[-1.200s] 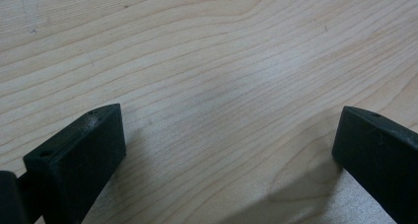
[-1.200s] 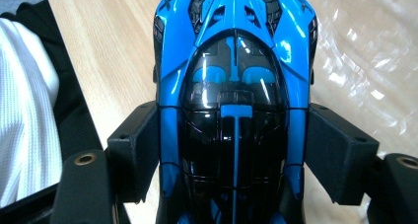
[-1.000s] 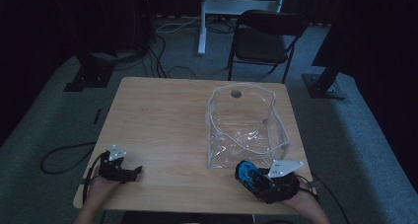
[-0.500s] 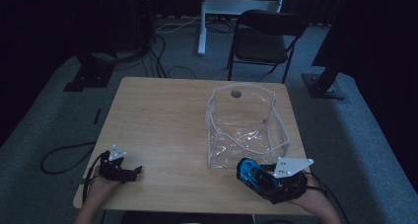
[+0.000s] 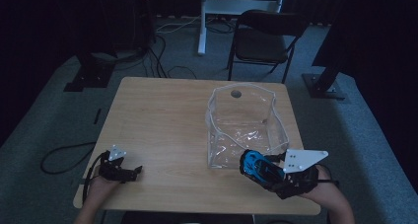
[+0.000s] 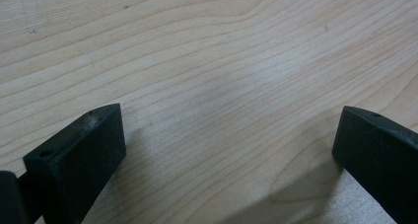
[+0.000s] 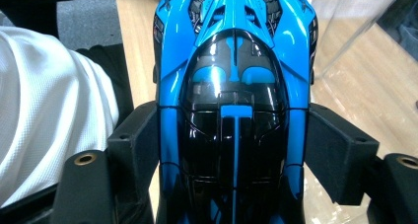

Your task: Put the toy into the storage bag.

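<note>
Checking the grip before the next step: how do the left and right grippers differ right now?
The right gripper is shut on a blue toy car; the left gripper stands open with only bare table between its jaws. In the high view, the right gripper sits by the clear bin, while the left gripper sits far from it, near the table's other front corner. Both have black jaws and a grey top plate.

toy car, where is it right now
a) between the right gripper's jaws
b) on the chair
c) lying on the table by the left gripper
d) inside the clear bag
a: the right gripper has its jaws pressed on both flanks of the blue toy car, near the clear bag.
</note>
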### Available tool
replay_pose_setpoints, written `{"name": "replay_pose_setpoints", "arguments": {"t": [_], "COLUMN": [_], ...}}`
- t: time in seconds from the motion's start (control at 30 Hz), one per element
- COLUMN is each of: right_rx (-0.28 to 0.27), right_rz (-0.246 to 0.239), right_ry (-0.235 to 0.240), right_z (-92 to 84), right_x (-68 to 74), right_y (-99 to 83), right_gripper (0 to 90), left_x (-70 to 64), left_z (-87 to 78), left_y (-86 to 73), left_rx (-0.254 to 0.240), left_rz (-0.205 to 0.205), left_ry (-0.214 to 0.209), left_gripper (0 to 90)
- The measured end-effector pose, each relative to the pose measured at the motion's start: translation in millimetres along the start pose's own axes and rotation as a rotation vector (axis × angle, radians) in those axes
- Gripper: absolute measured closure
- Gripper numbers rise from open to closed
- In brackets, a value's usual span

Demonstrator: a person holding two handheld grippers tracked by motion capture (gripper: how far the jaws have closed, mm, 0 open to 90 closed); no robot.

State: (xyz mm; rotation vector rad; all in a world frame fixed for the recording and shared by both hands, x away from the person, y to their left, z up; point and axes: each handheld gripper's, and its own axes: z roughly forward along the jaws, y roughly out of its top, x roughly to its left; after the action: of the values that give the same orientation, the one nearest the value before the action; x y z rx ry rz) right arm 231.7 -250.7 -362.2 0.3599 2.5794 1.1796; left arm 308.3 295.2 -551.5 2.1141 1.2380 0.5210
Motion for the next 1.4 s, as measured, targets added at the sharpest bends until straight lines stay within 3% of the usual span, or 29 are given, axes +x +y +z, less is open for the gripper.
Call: {"name": "replay_pose_setpoints", "arguments": {"t": [0.07,0.23,0.27,0.5,0.77,0.83,1.03,1.13,1.4], "right_rx": [-0.005,-0.012,-0.014,0.006,0.021,0.039,0.060,0.075,0.161], "right_rz": [-0.017,-0.043,-0.050,-0.067,-0.072,-0.075,-0.073,-0.076,-0.071], "right_ry": [-0.033,-0.045,-0.066,-0.125,-0.123,-0.133,-0.104,-0.100,-0.074], "right_z": [-9.6,-20.2,-24.5,-30.2,-30.1,-28.4,-14.3,-9.1,20.2], "right_x": [-5.5,-13.7,-19.0,-39.6,-62.2,-68.3,-89.3,-93.2,-111.1], "right_y": [10.3,22.8,29.4,45.8,61.7,65.9,77.0,79.0,78.5], "right_gripper": [27.5,27.5,27.5,27.5,27.5,27.5,27.5,27.5,27.5], "left_x": [0.0,0.0,0.0,0.1,0.1,0.1,0.3,0.3,0.4], "left_z": [0.0,0.0,0.1,0.1,0.2,0.2,0.3,0.3,0.4], "left_y": [0.0,0.1,0.1,0.2,0.2,0.2,0.3,0.3,0.4], "left_rx": [0.000,0.000,0.000,0.000,0.000,-0.001,0.000,0.000,-0.001], "left_rz": [0.000,0.000,-0.001,-0.001,-0.001,-0.002,0.000,0.001,0.002], "left_ry": [0.000,0.000,0.000,0.000,0.000,0.000,0.000,-0.001,-0.002], "left_gripper": [0.3,0.3,0.3,0.3,0.2,0.3,0.2,0.3,0.2]}}
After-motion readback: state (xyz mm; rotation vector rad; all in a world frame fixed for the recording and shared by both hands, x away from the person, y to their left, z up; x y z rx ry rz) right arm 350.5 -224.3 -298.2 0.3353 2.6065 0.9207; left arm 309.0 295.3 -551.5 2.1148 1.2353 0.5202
